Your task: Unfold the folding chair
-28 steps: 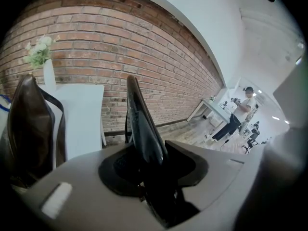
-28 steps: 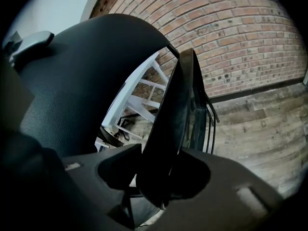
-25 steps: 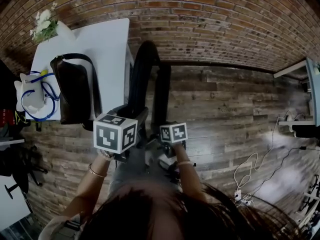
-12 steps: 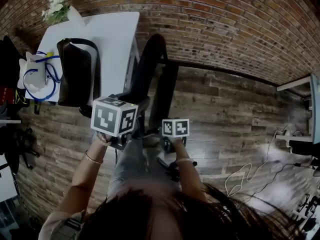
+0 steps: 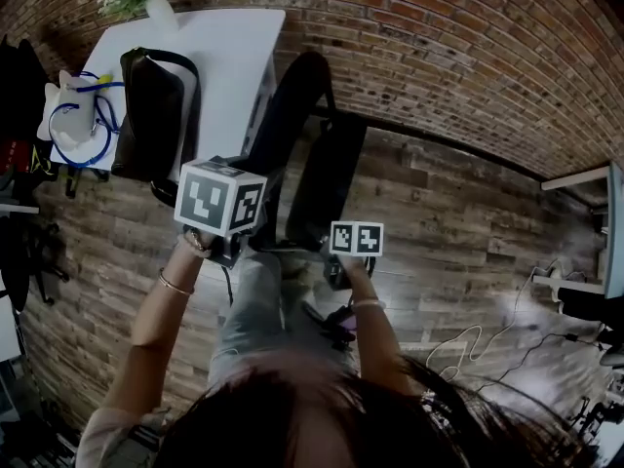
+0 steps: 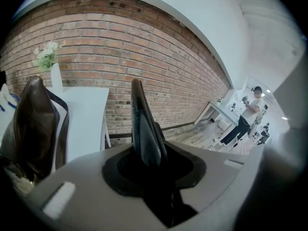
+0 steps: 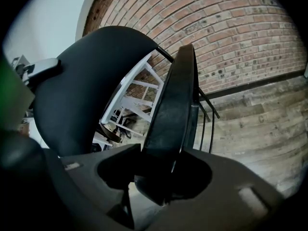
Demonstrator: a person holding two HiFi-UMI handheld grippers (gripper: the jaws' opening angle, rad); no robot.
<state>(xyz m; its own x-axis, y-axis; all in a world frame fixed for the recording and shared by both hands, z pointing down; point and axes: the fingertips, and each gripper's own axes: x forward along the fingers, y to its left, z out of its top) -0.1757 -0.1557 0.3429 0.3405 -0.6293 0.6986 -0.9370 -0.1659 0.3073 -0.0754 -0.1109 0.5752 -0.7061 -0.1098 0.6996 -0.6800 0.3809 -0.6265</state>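
In the head view, a white table [image 5: 229, 57] is seen at the upper left of the frame, set against the brick wall [image 5: 439, 47]. A vase [image 5: 146, 6] with flowers is placed at its far corner, and a dark bag [image 5: 151, 115] is laid along its left half. Just right of the table, at the upper centre of the frame, the black chair [image 5: 292, 115] is stood on the plank floor [image 5: 458, 213]. It is partly opened: the backrest [image 5: 291, 105] is shown upright beside the table edge, and the seat [image 5: 327, 178] is swung out from it to the right, so that a gap is left between the two panels. The left gripper [image 6: 154, 170] is held at the lower end of the backrest. In the left gripper view the narrow edge of the backrest [image 6: 142, 124] is seen between the jaws. The jaws have just been closing and are clamped on that edge at a medium gap. The right gripper [image 7: 161, 177] is held right of centre in the head view, at the near edge of the seat. In the right gripper view the seat [image 7: 171, 105] is seen edge-on between the jaws and is gripped by them. The jaws have just been opening slightly, and the backrest [image 7: 82, 90] fills the left of that frame. Cables [image 5: 507, 344] are laid on the floor at the lower right of the head view. A person [image 6: 245, 121] is seen standing at the far right of the left gripper view.
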